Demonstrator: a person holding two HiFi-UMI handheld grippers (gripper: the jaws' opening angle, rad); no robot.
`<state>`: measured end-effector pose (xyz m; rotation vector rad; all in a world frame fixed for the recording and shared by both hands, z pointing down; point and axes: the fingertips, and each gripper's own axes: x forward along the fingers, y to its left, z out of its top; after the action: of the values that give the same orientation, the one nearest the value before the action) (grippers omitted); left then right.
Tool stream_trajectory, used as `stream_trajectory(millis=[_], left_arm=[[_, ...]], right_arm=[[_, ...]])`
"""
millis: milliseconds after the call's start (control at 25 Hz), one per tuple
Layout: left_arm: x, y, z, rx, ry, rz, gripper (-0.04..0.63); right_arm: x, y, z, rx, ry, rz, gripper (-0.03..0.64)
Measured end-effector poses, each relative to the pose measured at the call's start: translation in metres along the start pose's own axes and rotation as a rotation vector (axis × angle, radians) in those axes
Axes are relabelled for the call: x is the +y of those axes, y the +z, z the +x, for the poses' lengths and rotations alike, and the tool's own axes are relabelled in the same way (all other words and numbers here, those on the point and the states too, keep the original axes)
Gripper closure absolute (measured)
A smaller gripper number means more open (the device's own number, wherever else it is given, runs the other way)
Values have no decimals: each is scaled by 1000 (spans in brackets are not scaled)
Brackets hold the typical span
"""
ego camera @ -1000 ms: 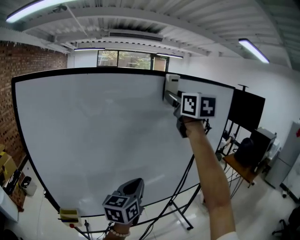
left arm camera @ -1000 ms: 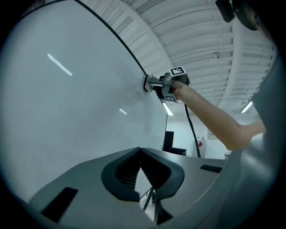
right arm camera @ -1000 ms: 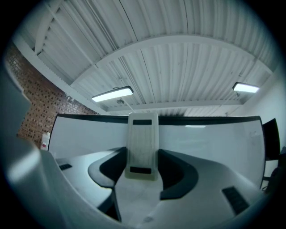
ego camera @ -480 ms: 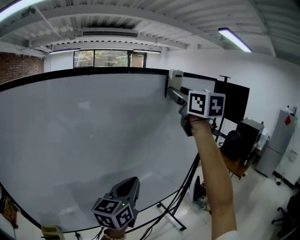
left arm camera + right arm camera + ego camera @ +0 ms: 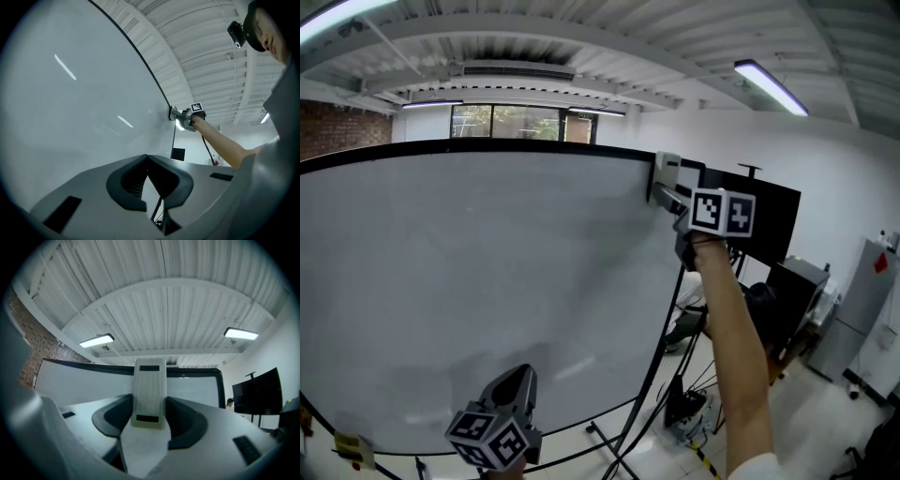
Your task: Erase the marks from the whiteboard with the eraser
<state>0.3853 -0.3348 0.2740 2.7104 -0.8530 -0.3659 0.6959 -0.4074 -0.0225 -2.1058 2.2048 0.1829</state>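
The big whiteboard fills the head view, and I see no marks on it. My right gripper is raised at the board's top right corner, shut on a white eraser that lies against the surface by the black frame. In the right gripper view the eraser stands upright between the jaws, the board behind it. My left gripper hangs low at the bottom left, in front of the board. Its jaws meet at the tips with nothing between them. From there the eraser shows far off.
A black screen on a stand is just right of the board. The board's stand legs and cables spread on the floor below. A grey cabinet is at the far right. A small yellow object sits near the board's lower left.
The right gripper has slid the eraser rightward along the board's top edge to the corner. The left gripper has sunk lower and to the left in the head view.
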Motion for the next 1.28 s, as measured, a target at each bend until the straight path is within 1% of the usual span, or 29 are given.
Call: stream_trajectory(millis=[240, 360, 480, 680, 800, 920, 1160, 1280], left_arm=[[-24, -17, 16, -27, 69, -13, 607], [-32, -23, 15, -26, 106, -4, 606], [-37, -28, 18, -32, 128, 1, 607], [-55, -30, 17, -27, 129, 5, 607], [-56, -33, 13, -16, 127, 13, 606], [-47, -37, 6, 0, 134, 17, 607], [-48, -37, 2, 32, 130, 13, 607], [-49, -39, -3, 27, 124, 12, 607]], right_arm=[[-91, -3, -9, 5, -29, 25, 368], [-120, -9, -13, 9, -35, 41, 368], [-139, -16, -16, 6, -30, 59, 368], [-137, -16, -18, 6, -17, 45, 368], [-132, -22, -25, 12, 5, 46, 370], [-128, -41, -37, 32, 7, 21, 370], [-130, -77, -32, 91, 11, 57, 370], [-127, -89, -29, 106, 6, 67, 370]])
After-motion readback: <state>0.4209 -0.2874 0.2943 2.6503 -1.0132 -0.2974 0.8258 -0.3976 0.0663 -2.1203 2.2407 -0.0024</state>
